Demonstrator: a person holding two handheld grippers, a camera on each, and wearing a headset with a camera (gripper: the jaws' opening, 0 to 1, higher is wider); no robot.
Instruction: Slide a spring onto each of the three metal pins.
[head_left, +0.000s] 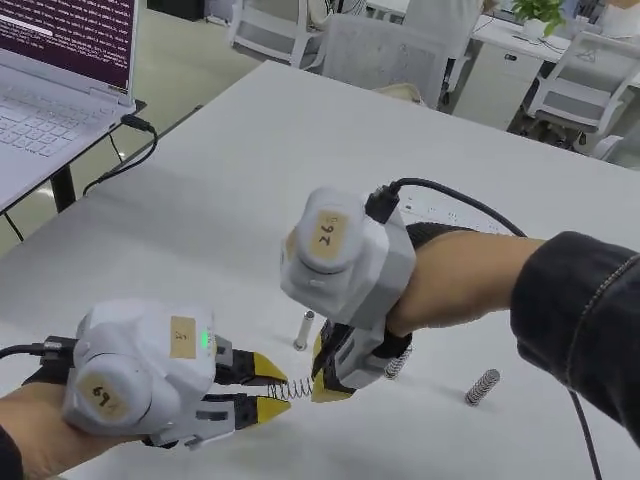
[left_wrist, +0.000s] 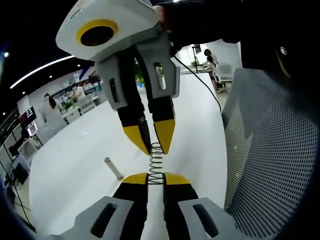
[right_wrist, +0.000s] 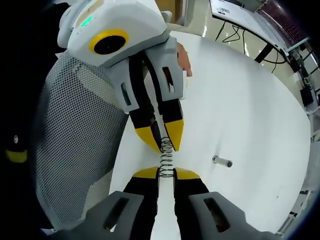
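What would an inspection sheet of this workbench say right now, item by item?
Surface: white tabletop, plain and matte.
Job's things: thin wire spring held off the table between the two grippers; short silver metal pin standing upright; second spring lying loose to the right; what looks like a third spring, partly hidden behind the right gripper.
Clutter: nothing seen.
Grippers: left gripper and right gripper, white with yellow tips, each shut on one end of the thin wire spring.
Cables: black cable from the right gripper; second black cable plugged into the laptop.
Surroundings: open silver laptop, white office chairs, green potted plant.
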